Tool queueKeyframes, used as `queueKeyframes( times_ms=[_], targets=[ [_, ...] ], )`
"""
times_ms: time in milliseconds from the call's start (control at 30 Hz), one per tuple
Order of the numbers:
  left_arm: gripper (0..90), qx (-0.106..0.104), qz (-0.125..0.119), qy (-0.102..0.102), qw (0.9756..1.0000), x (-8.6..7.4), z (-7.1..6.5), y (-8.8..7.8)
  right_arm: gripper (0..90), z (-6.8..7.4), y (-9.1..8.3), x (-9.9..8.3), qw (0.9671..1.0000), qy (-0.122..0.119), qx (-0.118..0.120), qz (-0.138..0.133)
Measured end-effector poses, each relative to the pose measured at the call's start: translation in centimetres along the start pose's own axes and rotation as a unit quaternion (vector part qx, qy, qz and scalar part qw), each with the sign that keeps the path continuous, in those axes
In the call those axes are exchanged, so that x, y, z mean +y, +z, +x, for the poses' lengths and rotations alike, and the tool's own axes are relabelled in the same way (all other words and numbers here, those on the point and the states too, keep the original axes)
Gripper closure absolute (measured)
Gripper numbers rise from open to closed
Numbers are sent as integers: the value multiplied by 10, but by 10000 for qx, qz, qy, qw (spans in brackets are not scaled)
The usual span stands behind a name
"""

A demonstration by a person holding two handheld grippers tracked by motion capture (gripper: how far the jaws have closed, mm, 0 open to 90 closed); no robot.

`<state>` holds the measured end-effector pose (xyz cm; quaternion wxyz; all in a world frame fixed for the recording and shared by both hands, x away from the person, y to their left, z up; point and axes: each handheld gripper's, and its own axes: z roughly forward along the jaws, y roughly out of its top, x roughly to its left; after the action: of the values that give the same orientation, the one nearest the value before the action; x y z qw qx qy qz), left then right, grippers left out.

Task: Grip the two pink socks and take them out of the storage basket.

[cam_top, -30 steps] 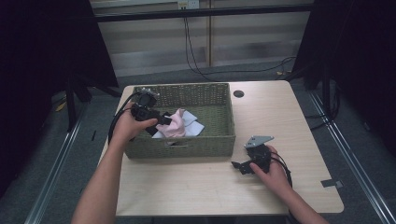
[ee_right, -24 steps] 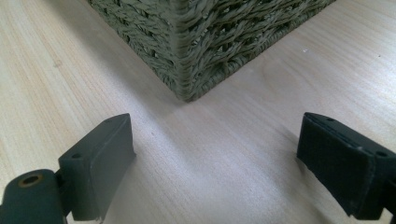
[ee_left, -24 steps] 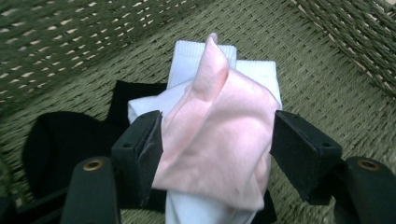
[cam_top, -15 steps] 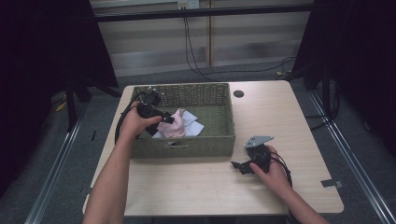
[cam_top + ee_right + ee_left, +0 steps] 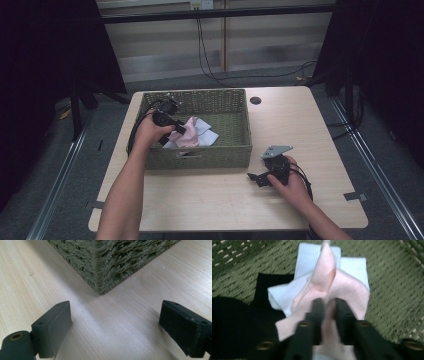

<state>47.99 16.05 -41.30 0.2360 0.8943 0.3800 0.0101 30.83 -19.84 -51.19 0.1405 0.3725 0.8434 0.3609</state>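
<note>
Left gripper [image 5: 327, 305] pinching a pink cloth [image 5: 324, 285] inside the woven basket [image 5: 235, 150].

The jaws are closing on a raised fold of the pink cloth, which is lying over a white cloth [image 5: 352, 267] on the basket floor; the step appears to be lifting it out, calling for a straight upward pull. The right gripper [image 5: 261, 176] is resting on the table [image 5: 210, 200] beside the basket's corner, jaws spread wide and holding nothing. A dark item [image 5: 237, 322] beneath the cloths is too shadowed to identify.
</note>
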Motion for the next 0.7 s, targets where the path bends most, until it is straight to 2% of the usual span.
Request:
queueKeyframes(
  times_ms=[33, 67, 167, 333, 367, 433, 467, 567, 633, 700],
  targets=[
    [872, -38, 37, -71, 10000, 1, 0, -3, 102, 0, 0, 0, 10000, 0, 1, 0],
    [885, -62, 83, -85, 9999, 1, 0, -6, 102, 0, 0, 0, 10000, 2, 1, -1],
    [889, -40, 119, -71, 9999, 1, 0, -16, 102, 0, 0, 0, 10000, 0, 3, 0],
    [891, -126, 38, -95, 9999, 2, -2, -31, 102, 0, 0, 0, 10000, -22, 0, -15],
    [891, -213, -32, -182, 9996, 3, -3, -38, 102, 0, 0, 0, 10000, -32, -3, -22],
    [891, -225, 52, -154, 9996, 3, -3, -44, 102, 0, 0, 0, 10000, -24, 0, -16],
    [891, -225, 52, -154, 9996, 3, -3, -44, 102, 0, 0, 0, 10000, -24, 0, -16],
    [892, -331, 28, -152, 9993, 6, -6, -58, 102, 0, 0, 0, 10000, -32, -3, -23],
    [892, -343, -14, -176, 9993, 7, -7, -62, 102, 0, 0, 0, 10000, -23, 1, -17],
    [892, -328, 43, -114, 9994, 10, -9, -69, 102, 0, 0, 0, 10000, -29, -2, -20]
  ],
)
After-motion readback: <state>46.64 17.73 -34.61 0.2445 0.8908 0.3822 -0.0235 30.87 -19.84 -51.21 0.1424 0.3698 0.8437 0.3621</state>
